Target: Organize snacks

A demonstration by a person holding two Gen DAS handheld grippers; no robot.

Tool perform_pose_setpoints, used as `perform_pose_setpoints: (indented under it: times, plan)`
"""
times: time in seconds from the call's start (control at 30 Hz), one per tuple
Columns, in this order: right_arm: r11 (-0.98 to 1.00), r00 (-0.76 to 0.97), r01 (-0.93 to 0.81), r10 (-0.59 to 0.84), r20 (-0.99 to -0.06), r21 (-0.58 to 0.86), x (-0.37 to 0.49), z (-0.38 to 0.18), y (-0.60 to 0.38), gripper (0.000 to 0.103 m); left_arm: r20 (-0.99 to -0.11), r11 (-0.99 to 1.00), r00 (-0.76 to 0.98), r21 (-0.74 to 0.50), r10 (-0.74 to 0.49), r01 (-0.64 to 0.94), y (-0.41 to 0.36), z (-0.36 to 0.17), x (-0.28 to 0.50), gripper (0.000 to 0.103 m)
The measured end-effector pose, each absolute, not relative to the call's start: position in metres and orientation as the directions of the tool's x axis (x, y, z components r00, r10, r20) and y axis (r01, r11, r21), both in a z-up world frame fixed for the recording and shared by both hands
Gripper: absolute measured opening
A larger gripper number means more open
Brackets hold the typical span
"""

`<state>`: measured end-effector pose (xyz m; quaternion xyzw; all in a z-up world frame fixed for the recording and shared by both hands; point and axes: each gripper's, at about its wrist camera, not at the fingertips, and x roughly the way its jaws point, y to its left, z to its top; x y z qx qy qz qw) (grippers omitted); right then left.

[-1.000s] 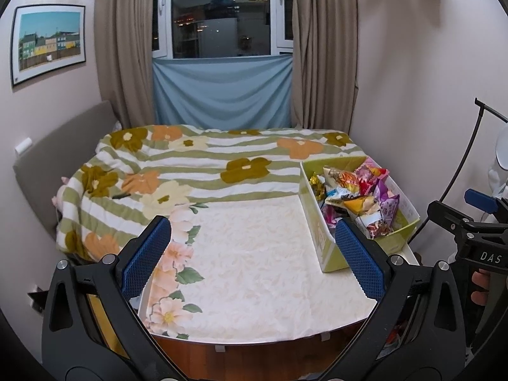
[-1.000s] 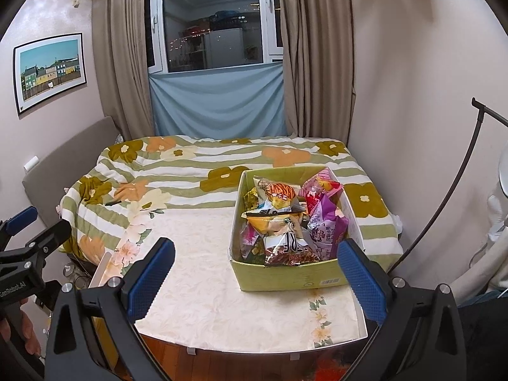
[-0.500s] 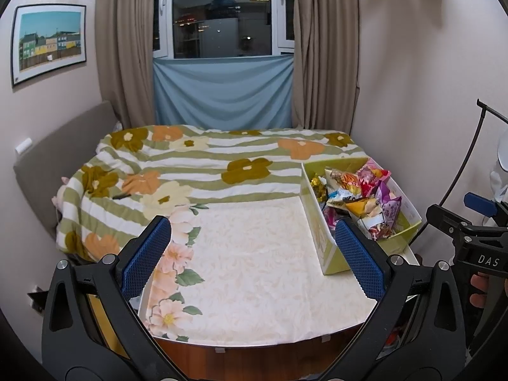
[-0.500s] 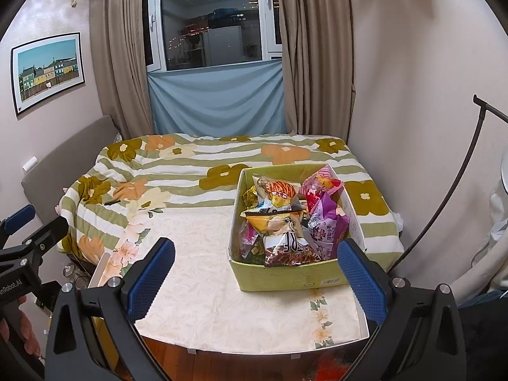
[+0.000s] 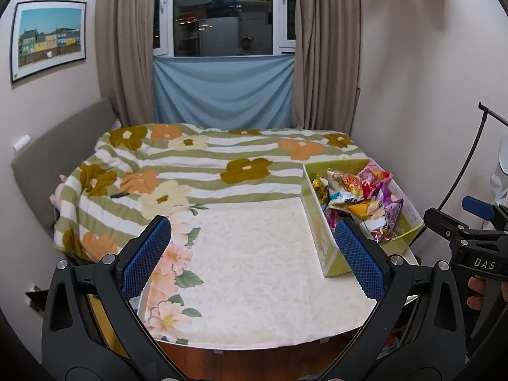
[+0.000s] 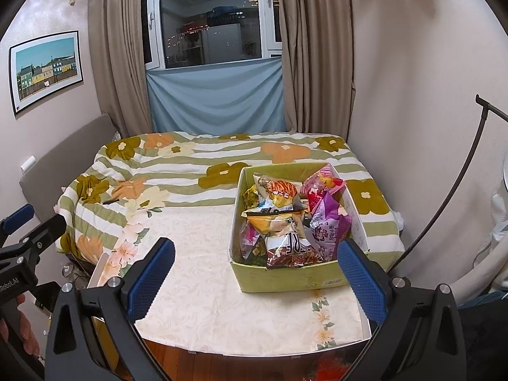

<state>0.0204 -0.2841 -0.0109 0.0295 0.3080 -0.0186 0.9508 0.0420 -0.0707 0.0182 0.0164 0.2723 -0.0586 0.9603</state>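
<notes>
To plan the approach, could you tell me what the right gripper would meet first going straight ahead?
Probably the green snack box: the open right gripper points at its near wall, though depth is uncertain.

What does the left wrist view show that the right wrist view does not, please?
Only the left wrist view shows the right gripper from outside, at its right edge. Only the right wrist view shows the green box's label and the left gripper at its left edge. Both show the green box of snack packets, the floral tablecloth and open jaws.

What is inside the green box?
The green box holds piled snack packets: an orange one, a purple one, a pink one. Whatever lies underneath is covered.
</notes>
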Motion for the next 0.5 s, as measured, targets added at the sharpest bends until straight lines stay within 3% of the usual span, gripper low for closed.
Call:
perform_pose_setpoints:
  times: [0.5]
  plan:
    - [0.997, 0.809, 0.060, -0.022, -0.588, 0.045, 0.0221, -0.0170, -0.2817, 0.102, -0.508, 0.995, 0.858, 0.018, -0.078, 0.101, -0.0676, 0.0174, 0.0514, 0.103]
